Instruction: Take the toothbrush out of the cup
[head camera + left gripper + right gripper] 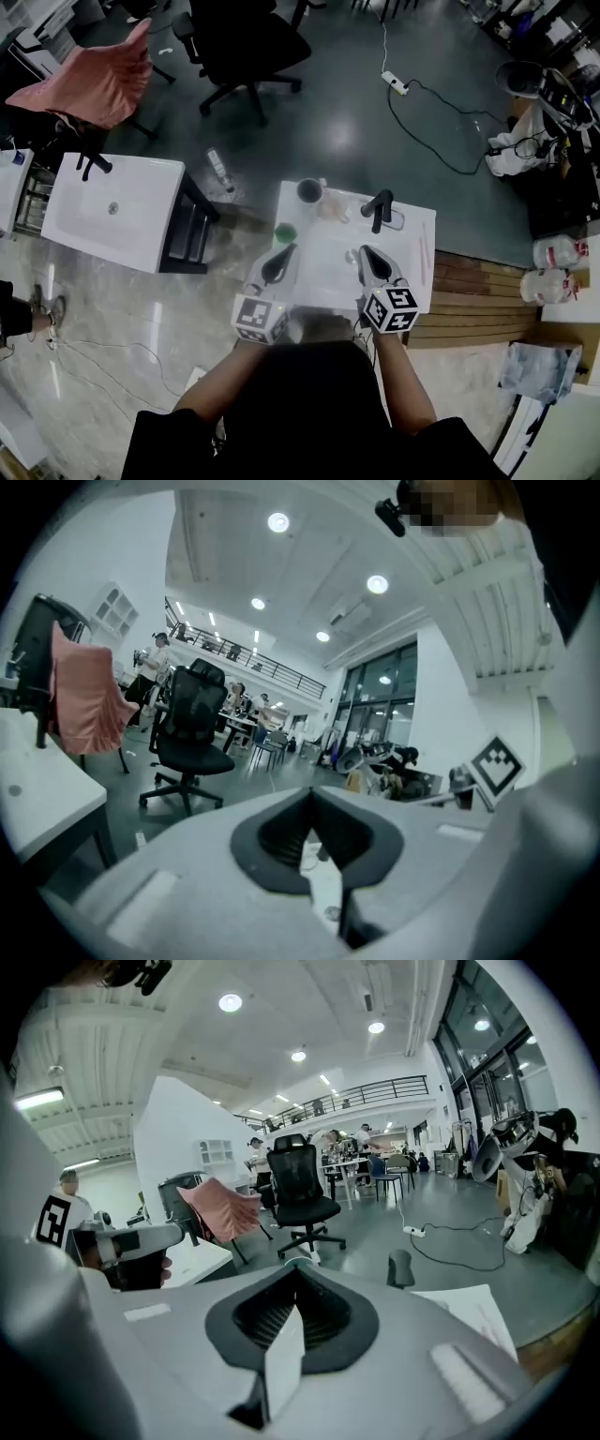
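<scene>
My left tool (279,265) hovers over the white worktop (413,281), its jaws drawn together at the tips with nothing between them. Just ahead of it lies a small green round thing (285,232), and farther ahead stands the dark cup (309,191). I cannot make out a toothbrush in the cup. The black faucet (378,208) stands just ahead of my right tool (373,264), whose jaws are likewise closed and empty. To its right a thin pink stick (422,248), perhaps the toothbrush, lies on the worktop.
</scene>
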A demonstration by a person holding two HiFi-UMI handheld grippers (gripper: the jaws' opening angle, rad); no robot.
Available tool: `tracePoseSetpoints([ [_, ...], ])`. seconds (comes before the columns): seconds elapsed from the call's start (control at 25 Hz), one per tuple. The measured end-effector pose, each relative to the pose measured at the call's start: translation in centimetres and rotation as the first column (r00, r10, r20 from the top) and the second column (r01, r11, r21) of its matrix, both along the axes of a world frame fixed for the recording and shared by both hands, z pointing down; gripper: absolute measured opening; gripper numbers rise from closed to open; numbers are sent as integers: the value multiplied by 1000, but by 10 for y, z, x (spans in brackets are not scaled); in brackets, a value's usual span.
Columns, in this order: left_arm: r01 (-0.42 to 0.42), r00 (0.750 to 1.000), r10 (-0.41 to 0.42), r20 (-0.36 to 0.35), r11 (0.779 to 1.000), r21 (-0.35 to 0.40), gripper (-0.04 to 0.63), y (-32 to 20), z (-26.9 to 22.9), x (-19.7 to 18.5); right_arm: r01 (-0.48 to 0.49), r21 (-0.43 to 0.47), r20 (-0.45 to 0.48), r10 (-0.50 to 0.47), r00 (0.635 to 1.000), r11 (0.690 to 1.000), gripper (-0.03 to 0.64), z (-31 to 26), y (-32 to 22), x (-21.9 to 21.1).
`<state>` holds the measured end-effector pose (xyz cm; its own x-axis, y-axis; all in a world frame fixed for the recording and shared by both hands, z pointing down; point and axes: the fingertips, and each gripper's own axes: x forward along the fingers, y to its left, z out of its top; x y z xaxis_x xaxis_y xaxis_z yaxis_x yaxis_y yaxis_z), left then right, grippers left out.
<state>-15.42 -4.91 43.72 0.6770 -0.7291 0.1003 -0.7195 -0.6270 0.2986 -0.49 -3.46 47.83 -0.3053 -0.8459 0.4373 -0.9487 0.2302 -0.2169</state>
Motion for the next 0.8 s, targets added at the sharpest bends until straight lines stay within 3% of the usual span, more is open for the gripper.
tracePoseSetpoints([
  [0.2,10,999,-11,47,1000,11,3,-6,10,-26,35,-9,-36,-35,999,999,3,6,-18,-36],
  [0.36,38,999,-37,36,999,-16,4,-20,25,-31,68,-23,-59,-70,996,997,3,22,-46,-49],
  [0.8,52,997,-48,56,996,-69,5,-65,54,-11,122,-138,-168,-145,975,983,14,98,-131,-34],
])
